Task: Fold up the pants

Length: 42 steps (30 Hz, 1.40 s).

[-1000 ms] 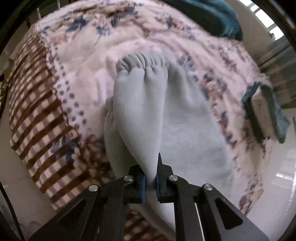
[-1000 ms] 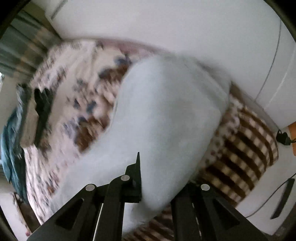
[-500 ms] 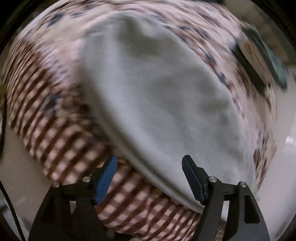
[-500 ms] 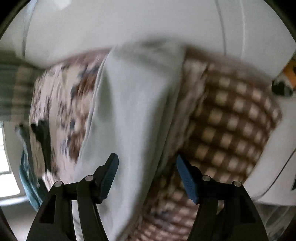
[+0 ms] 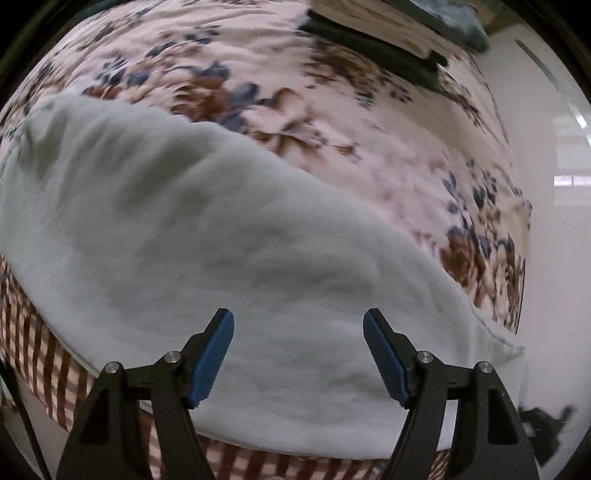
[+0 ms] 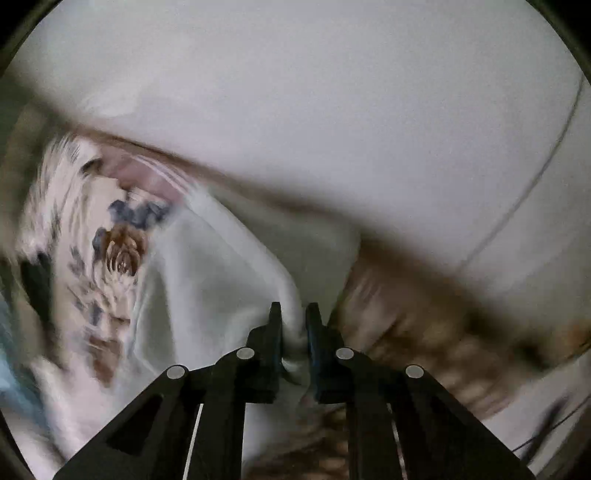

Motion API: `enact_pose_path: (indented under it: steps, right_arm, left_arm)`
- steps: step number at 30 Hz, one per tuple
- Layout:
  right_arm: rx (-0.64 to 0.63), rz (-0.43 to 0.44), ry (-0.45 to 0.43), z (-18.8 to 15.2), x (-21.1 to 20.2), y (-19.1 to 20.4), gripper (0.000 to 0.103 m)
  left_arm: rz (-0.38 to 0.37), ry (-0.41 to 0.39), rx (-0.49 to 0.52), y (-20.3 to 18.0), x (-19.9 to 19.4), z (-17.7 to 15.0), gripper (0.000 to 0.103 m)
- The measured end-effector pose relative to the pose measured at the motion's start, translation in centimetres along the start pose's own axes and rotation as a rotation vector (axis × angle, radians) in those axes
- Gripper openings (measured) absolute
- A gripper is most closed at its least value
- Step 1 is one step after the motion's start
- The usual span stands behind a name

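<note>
The light grey pants (image 5: 192,236) lie folded in a long band across the floral blanket (image 5: 332,122), close to its checked edge. My left gripper (image 5: 298,354) is open and empty, hovering just over the near part of the pants. In the right wrist view, which is blurred, my right gripper (image 6: 293,325) is shut on a raised fold at the edge of the pants (image 6: 221,280).
A stack of folded cloth (image 5: 388,26) lies at the far side of the blanket. The checked border (image 5: 29,339) drops off at the near edge, with pale floor (image 5: 554,258) to the right. A white wall (image 6: 332,92) fills the right wrist view.
My left gripper let go of the pants, opened and now hovers over them. My right gripper opened half a second ago and has since shut on the pants' edge.
</note>
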State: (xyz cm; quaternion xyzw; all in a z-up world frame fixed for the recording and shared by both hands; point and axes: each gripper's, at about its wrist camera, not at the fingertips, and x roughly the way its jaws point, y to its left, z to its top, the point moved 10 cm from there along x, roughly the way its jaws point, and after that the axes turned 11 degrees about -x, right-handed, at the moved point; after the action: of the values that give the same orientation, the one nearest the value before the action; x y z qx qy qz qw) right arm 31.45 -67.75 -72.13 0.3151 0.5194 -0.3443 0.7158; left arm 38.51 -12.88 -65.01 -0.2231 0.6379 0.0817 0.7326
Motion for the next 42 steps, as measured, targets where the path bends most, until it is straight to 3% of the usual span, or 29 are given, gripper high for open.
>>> enact_pose_path:
  steps: [2,4,6,8,10,13,15,18,21,23,25,28,30,32,34,35,36,37,38,41,42]
  right_arm:
    - [-0.115,-0.065,-0.123,2.5,-2.9,0.5,0.013]
    - [-0.209,-0.122,-0.132,4.2,-2.2,0.9,0.013]
    - [-0.328,-0.203,-0.048,4.8,0.2,1.1,0.014]
    - [-0.461,-0.309,0.093,3.8,3.1,0.9,0.019]
    - [-0.478,-0.334,0.180,2.8,4.6,0.5,0.023]
    - [-0.396,-0.250,0.124,2.7,1.5,2.1,0.024]
    - [-0.426,-0.154,0.075,2.3,-1.7,6.0,0.027]
    - [-0.587,0.077,0.119,-0.9,-3.4,15.6,0.051]
    - [-0.777,0.341,0.192,-6.1,-2.6,27.7,0.056]
    - [-0.881,0.518,0.302,-10.2,-1.7,35.8,0.078]
    - [-0.952,0.603,0.364,-13.9,-1.2,41.3,0.078]
    - [-1.078,0.644,0.407,-16.6,0.4,49.6,0.078]
    - [-1.149,0.607,0.483,-18.7,2.7,53.7,0.078]
    - [-1.171,0.576,0.587,-20.8,4.8,56.1,0.078]
    - [-1.230,0.521,0.642,-22.9,6.7,56.9,0.078]
    - [-1.276,0.428,0.654,-23.6,8.1,56.6,0.078]
    - [-1.311,0.338,0.662,-23.9,9.2,56.2,0.078]
    - [-1.315,0.317,0.667,-24.1,9.5,56.0,0.078]
    - [-1.299,0.319,0.666,-24.0,9.3,56.0,0.078]
    - [-1.226,0.337,0.661,-23.2,8.1,56.0,0.078]
    - [-1.204,0.335,0.664,-23.2,7.8,56.1,0.078]
  left_arm:
    - [0.015,-0.009,0.017,-0.3,0.1,-0.4,0.071]
    - [0.029,-0.008,0.027,-0.1,0.3,-0.9,0.071]
    - [0.046,-0.010,0.031,0.1,0.6,-1.1,0.071]
    - [0.078,-0.023,0.039,0.5,0.9,-1.3,0.071]
    - [0.098,-0.032,0.048,1.1,0.8,-1.4,0.071]
    - [0.092,-0.026,0.055,1.9,0.0,-1.6,0.071]
    - [0.091,-0.024,0.052,2.9,-1.0,-1.2,0.071]
    - [0.090,-0.045,0.009,5.3,-3.5,0.5,0.071]
    - [0.105,-0.074,-0.054,8.5,-5.7,3.2,0.071]
    - [0.108,-0.080,-0.108,10.8,-6.8,5.5,0.071]
    - [0.103,-0.087,-0.183,13.5,-7.4,8.3,0.071]
    - [0.067,-0.121,-0.281,17.0,-7.8,13.3,0.071]
    - [0.097,-0.139,-0.323,19.8,-7.4,15.9,0.071]
    - [0.210,-0.157,-0.377,24.8,-6.3,17.7,0.071]
    - [0.358,-0.083,-0.418,30.4,-3.6,16.5,0.071]
    - [0.399,-0.016,-0.451,33.1,-2.1,15.1,0.071]
    - [0.391,0.046,-0.502,35.6,-0.8,13.2,0.078]
    - [0.345,0.072,-0.562,37.4,-0.5,11.8,0.083]
    - [0.294,0.077,-0.622,38.5,-0.7,10.7,0.088]
    - [0.239,0.107,-0.694,39.7,-2.3,8.2,0.088]
    - [0.189,0.118,-0.727,39.2,-3.0,7.6,0.088]
